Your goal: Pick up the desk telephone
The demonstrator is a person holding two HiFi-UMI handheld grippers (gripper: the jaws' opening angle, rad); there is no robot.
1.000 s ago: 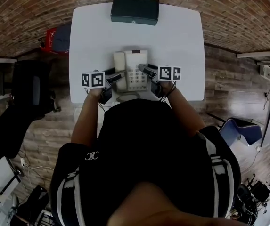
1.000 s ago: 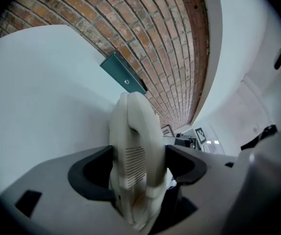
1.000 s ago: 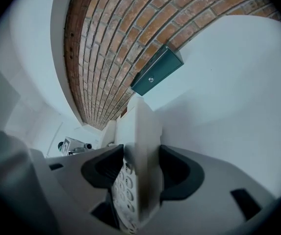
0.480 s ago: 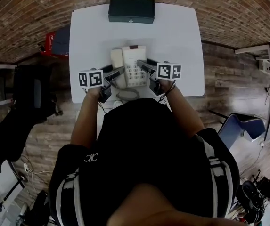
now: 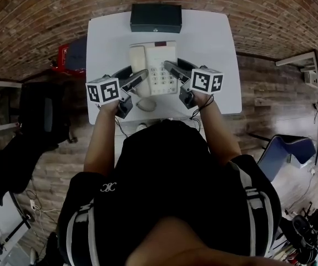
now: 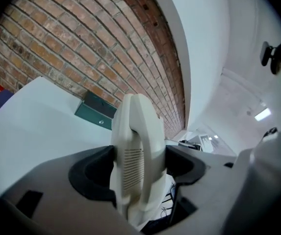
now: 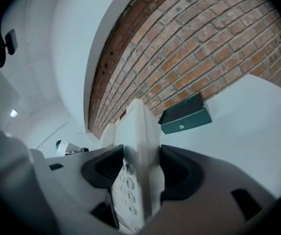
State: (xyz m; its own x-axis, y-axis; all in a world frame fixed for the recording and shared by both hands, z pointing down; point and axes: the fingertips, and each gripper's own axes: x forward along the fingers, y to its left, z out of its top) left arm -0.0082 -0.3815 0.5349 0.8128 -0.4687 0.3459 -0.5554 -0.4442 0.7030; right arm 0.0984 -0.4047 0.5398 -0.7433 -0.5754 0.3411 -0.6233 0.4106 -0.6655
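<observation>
Currently, the desk telephone (image 5: 157, 65) is held between my two grippers over the white table (image 5: 214, 49), about midway across it and nearer my edge than the far one. My left gripper (image 6: 140, 165) is clamped on the telephone's left side: in the left gripper view both dark jaws press against the cream handset (image 6: 136, 146), one on each face, with no gap showing. My right gripper (image 7: 142, 173) is clamped on the telephone's right side: in the right gripper view the jaws bear on the thin edge of the body, and the keypad (image 7: 123, 190) shows just left of that edge. In the head view the handset lies in its cradle along the left of the body, the keypad faces up, and a red mark sits near the top edge. The coiled cord (image 5: 146, 105) curls below the telephone's near edge, between my forearms. Each gripper's marker cube sits outboard of the telephone, the left cube (image 5: 103, 90) and the right cube (image 5: 207, 81) at roughly the same level. A dark green box (image 5: 155, 18) rests at the table's far edge, apart from the telephone and in line with it. A brick wall (image 6: 71, 48) rises behind the table in both gripper views.
</observation>
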